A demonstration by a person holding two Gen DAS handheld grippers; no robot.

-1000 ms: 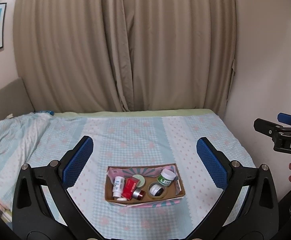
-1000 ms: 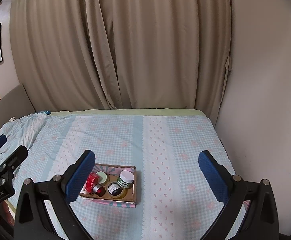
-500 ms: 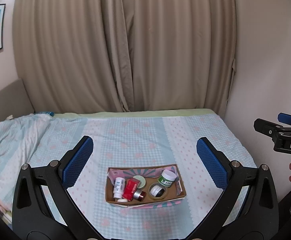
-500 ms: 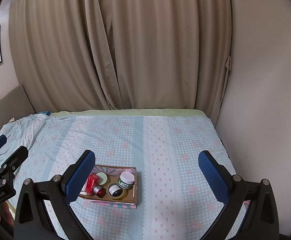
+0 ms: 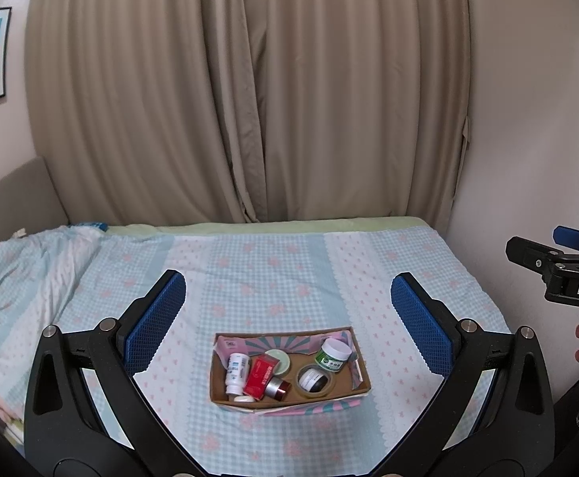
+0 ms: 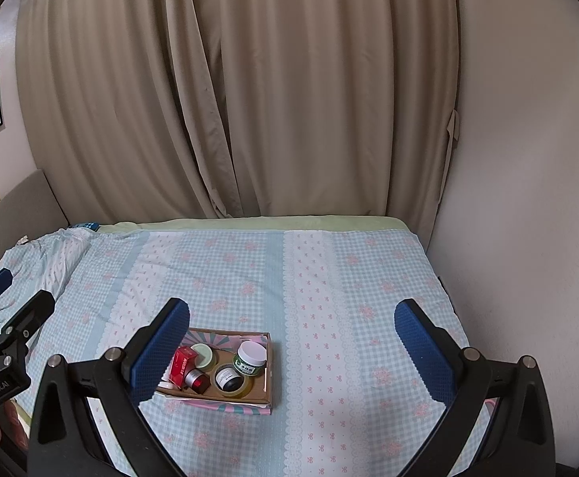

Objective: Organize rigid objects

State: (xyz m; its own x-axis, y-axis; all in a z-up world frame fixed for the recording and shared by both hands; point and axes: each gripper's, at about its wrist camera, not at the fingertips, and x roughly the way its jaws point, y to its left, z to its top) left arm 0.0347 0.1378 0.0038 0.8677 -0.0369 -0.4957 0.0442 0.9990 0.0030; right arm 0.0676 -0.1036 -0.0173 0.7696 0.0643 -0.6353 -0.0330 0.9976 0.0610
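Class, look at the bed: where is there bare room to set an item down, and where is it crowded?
Bare bedspread lies right of the cardboard box, toward the wall, and behind it toward the curtains. Crowded: inside the box.

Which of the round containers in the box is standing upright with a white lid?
The green-labelled jar at the box's far right corner. The white bottle and silver-and-red tube lie on their sides.
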